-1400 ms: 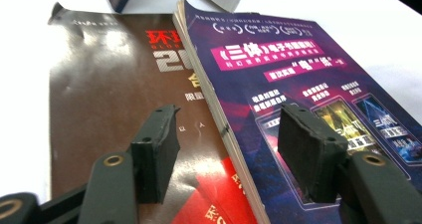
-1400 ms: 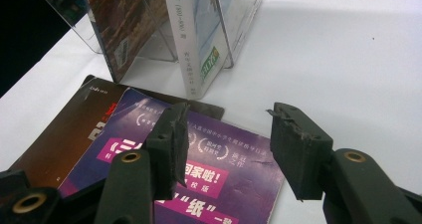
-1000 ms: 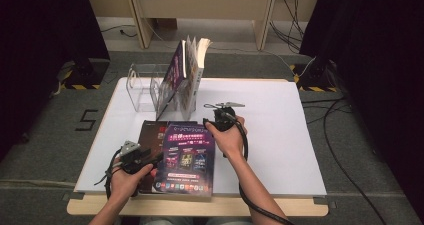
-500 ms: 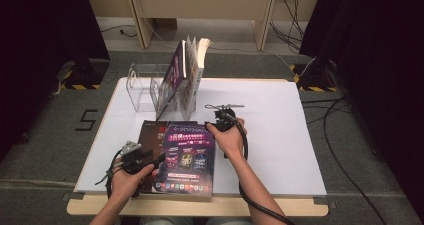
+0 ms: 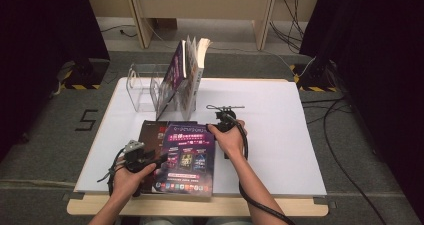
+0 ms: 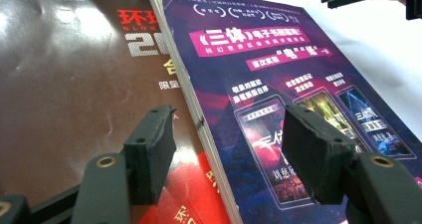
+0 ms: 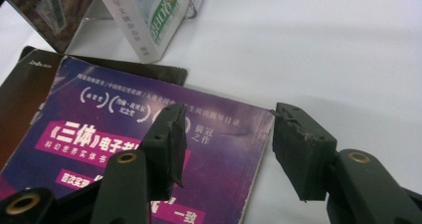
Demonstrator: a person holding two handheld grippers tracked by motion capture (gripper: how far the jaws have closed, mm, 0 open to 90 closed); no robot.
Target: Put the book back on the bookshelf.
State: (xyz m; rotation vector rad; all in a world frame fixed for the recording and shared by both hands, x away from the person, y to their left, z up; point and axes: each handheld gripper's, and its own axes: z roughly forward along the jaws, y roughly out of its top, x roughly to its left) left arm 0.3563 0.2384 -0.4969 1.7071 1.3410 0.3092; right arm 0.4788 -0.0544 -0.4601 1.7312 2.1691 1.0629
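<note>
Two black tools, left (image 5: 136, 157) and right (image 5: 223, 121), each with flat black arms, a brass-ringed hole, and thick worn rubber pads (image 6: 312, 159). Grey three-cornered plate atop the left one. Black cables looping from both. Bare forearms, no sleeves.

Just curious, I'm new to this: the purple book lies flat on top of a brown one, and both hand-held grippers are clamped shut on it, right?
Not quite. The purple book does lie on the brown book, but both jaws stand open: the left hand-held gripper straddles its edge in the left gripper view, and the right hand-held gripper hovers at its corner.
</note>
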